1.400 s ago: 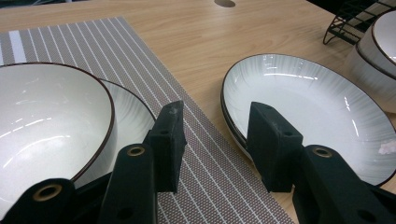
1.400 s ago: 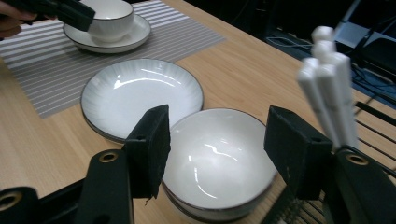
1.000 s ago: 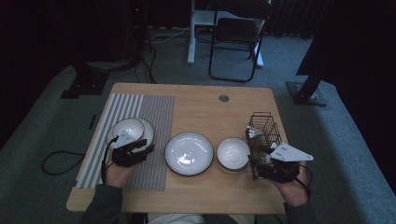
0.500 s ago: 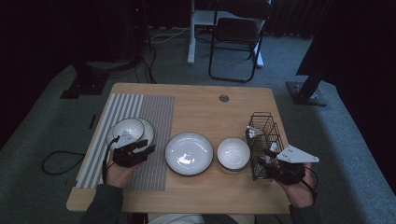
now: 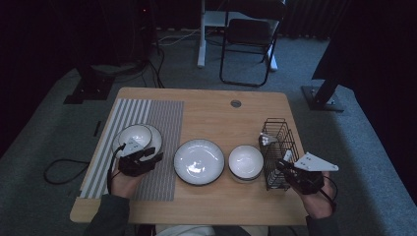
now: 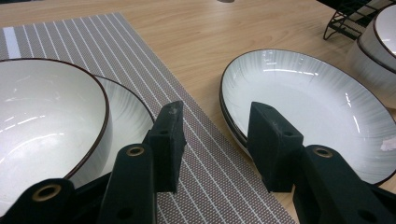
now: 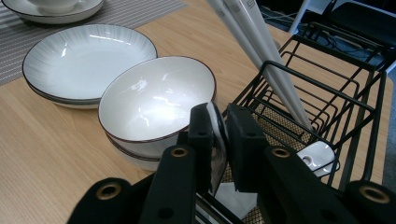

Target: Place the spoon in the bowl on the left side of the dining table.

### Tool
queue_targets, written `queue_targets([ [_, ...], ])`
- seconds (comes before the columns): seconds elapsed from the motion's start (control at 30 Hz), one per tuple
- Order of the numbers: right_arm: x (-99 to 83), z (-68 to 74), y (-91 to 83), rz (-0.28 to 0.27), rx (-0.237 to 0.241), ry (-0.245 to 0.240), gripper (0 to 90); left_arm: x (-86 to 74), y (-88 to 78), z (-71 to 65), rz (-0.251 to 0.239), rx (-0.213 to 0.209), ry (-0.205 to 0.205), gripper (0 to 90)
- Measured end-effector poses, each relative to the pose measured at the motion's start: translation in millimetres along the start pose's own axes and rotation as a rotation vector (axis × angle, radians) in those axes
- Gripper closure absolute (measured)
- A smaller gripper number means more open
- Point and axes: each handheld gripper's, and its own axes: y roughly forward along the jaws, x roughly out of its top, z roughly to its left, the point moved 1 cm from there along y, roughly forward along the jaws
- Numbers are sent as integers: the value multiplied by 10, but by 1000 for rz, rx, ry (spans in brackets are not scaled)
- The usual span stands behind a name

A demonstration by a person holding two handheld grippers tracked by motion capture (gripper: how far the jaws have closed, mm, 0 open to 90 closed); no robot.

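A white spoon (image 7: 215, 140) is standing in the black basket (image 5: 278, 147), and the right gripper (image 7: 219, 135) has just been closing on its handle. The spoon is ready for lifting. The left gripper (image 6: 212, 140) is waiting open by the plate (image 6: 317, 107).

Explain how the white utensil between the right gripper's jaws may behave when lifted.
The right gripper, whose jaws have just been closing, pinches the white utensil. It looks glossy, so probably slippery. It seems thin and rigid, likely light yet breakable.
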Motion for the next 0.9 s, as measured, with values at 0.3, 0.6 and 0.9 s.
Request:
queue_targets([
  [0.3, 8, -17, 6, 11, -19, -13, 835, -14, -9, 1, 3, 1, -1, 568],
  [0.6, 29, -41, 4, 14, -19, -29, 841, -69, -6, 6, 17, 7, -2, 561],
  [0.9, 88, -69, -11, 8, -8, -50, 841, -130, -37, 24, 29, 14, -3, 554],
])
